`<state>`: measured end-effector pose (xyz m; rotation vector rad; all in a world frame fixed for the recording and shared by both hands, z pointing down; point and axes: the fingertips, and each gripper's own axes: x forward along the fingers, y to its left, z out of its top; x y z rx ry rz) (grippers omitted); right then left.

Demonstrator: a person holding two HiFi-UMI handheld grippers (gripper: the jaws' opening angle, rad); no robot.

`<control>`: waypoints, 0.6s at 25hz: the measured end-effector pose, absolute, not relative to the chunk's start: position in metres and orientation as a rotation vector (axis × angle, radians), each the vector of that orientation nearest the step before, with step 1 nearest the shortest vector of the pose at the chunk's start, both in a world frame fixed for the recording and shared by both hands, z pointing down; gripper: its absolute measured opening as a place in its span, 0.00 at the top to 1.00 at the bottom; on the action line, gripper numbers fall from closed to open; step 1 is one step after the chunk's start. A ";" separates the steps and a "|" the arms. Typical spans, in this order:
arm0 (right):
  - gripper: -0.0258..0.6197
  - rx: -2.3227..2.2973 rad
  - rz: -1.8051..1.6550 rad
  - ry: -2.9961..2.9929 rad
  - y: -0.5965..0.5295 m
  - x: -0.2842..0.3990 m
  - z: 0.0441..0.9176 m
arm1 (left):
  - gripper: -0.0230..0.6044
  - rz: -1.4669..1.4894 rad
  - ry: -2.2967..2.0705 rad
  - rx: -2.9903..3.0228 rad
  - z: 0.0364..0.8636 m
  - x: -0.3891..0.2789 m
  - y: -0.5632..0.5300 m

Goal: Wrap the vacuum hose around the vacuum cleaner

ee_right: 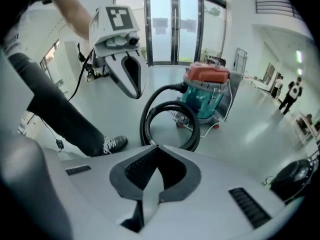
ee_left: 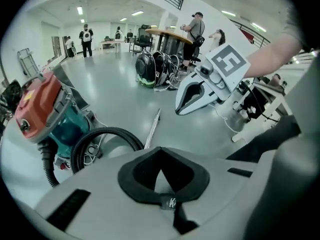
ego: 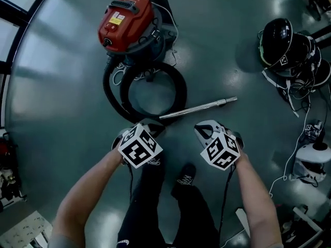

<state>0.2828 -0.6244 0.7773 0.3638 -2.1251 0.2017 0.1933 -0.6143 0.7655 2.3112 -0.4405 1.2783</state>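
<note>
Red-lidded vacuum cleaner (ego: 125,19): it stands upright on the floor, well ahead of my feet, toward the far side of the head view.
Hose (ego: 180,87): black and ribbed, it leaves the cleaner's front and lies in a loose double ring on the floor just before it, not round the body.
Steel tube (ego: 199,108): it lies flat on the floor between the ring and me, with one end at the ring's near edge.
Left gripper (ego: 151,126): its jaws are pressed together on nothing, held above the floor.
Right gripper (ego: 204,130): its jaws are also together and empty, level with the left and well apart from the hose.
White cord (ego: 120,72): it lies in slack loops inside the ring, near the cleaner's base.
Risk, grip: I judge the ribbed hose is springy, so a shallow pinch could let it snap back out of my jaws.
Risk, cleaner: it seems to stand on castors, so a sideways pull on the hose could roll or tip it.
Risk, tube: if it is joined to the hose, it may swing and scrape the floor or hit my shoe (ego: 186,179).
Risk, cord: it could get caught under a turn of hose.
</note>
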 end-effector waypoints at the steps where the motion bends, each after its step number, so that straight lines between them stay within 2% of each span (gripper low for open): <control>1: 0.96 0.394 0.215 -2.152 -0.621 0.280 0.756 | 0.95 1.256 -0.459 2.310 0.747 0.195 -0.610; 15: 0.96 0.817 0.449 -2.331 -0.559 0.297 0.502 | 0.96 1.058 -0.867 2.298 0.513 0.221 -0.562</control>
